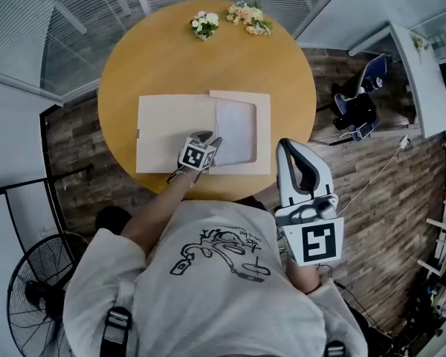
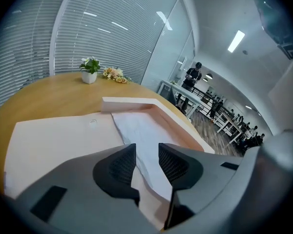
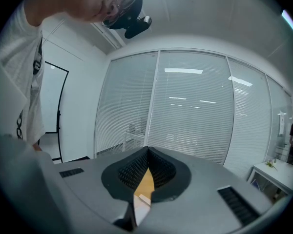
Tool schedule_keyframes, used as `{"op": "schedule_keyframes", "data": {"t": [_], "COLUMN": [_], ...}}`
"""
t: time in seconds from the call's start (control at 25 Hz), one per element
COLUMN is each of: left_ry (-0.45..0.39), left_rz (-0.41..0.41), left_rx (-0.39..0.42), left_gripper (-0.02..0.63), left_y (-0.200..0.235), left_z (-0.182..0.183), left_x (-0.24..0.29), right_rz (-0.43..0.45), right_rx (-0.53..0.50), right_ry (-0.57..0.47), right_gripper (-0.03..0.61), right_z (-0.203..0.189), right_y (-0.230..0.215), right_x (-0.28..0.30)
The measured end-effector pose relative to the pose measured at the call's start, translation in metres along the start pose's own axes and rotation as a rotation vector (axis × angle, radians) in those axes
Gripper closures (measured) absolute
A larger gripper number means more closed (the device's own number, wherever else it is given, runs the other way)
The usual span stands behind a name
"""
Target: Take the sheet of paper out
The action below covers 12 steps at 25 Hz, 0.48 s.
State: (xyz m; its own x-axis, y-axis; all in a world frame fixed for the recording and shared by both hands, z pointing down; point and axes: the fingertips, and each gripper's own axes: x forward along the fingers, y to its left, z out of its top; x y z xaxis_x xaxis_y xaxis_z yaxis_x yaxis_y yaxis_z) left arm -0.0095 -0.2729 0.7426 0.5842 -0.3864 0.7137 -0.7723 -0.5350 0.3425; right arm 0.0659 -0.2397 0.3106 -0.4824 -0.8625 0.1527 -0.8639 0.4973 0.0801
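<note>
A beige envelope [image 1: 171, 132] lies flat on the round wooden table [image 1: 134, 65], its flap [image 1: 262, 129] folded open to the right. A white sheet of paper [image 1: 236, 132] sticks partly out of its mouth. My left gripper [image 1: 210, 141] points down at the sheet's near edge, jaws open. In the left gripper view the paper [image 2: 141, 128] runs under the gap between the fingers [image 2: 117, 165] of that gripper [image 2: 147, 157], and the pads do not press on it. My right gripper [image 1: 286, 146] hovers off the table's near right edge, close to my body, shut and empty [image 3: 147, 152].
Two small flower bunches [image 1: 205, 24] [image 1: 247, 15] stand at the table's far edge. A fan [image 1: 37, 288] stands on the floor at lower left. A blue chair [image 1: 360, 103] and a white desk [image 1: 424, 73] are to the right. People stand far off behind glass [image 2: 193, 74].
</note>
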Motion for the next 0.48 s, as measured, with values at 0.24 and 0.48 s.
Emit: {"op": "schedule_keyframes", "data": {"t": [0.24,0.48], "left_ry": [0.046,0.077], "left_rz": [0.02,0.044], "left_rx": [-0.01,-0.003], "left_gripper": [0.434,0.416], "left_y": [0.007,0.015], "left_z": [-0.008,-0.011], "left_x": [0.02,0.035], "right_rz": [0.0,0.001], "right_rx": [0.009,0.021], "right_ry": [0.004,0.011], "right_gripper": [0.571,0.571], "right_z": [-0.004,-0.008], "right_y": [-0.003,-0.005], "right_x": [0.002,0.009]}}
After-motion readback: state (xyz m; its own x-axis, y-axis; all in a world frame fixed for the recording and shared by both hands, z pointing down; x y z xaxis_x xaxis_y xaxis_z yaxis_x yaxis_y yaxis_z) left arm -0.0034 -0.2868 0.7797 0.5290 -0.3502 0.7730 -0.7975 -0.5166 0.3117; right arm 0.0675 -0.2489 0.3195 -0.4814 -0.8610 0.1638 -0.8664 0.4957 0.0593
